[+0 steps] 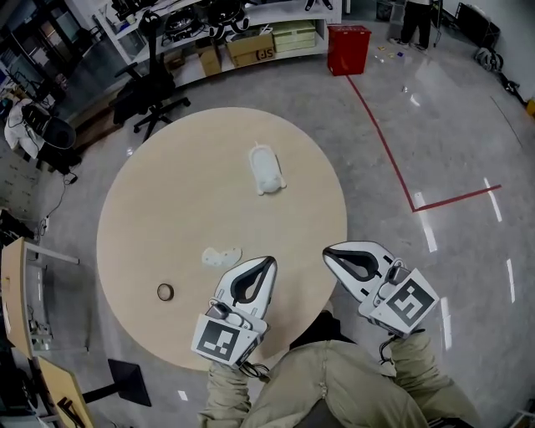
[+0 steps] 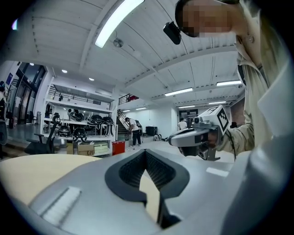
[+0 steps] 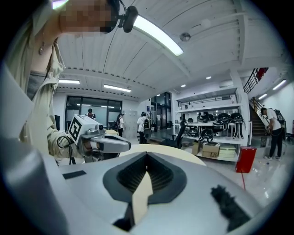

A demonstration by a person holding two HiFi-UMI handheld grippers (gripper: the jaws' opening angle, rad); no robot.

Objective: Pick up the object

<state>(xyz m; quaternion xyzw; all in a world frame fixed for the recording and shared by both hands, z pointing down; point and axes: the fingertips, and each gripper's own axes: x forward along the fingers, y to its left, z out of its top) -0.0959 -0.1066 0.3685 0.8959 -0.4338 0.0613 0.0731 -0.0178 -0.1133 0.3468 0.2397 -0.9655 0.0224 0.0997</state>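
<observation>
A white, soft-looking object (image 1: pixel 266 170) lies on the far half of the round beige table (image 1: pixel 167 201). A smaller flat white piece (image 1: pixel 221 256) and a small tape roll (image 1: pixel 165 292) lie near the front edge. My left gripper (image 1: pixel 269 260) hovers over the front edge just right of the flat piece, shut with nothing in it. My right gripper (image 1: pixel 328 250) is held off the table's right front edge, also shut and empty. The left gripper view shows its closed jaws (image 2: pixel 146 151) and the right gripper (image 2: pixel 195 135). In the right gripper view, closed jaws (image 3: pixel 147 153) point toward the left gripper (image 3: pixel 98 140).
A black office chair (image 1: pixel 150 92) stands behind the table. Shelving with cardboard boxes (image 1: pixel 251 46) and a red bin (image 1: pixel 348 48) line the back. A red tape line (image 1: pixel 384 138) runs across the floor at right. A person (image 1: pixel 418 21) stands far off.
</observation>
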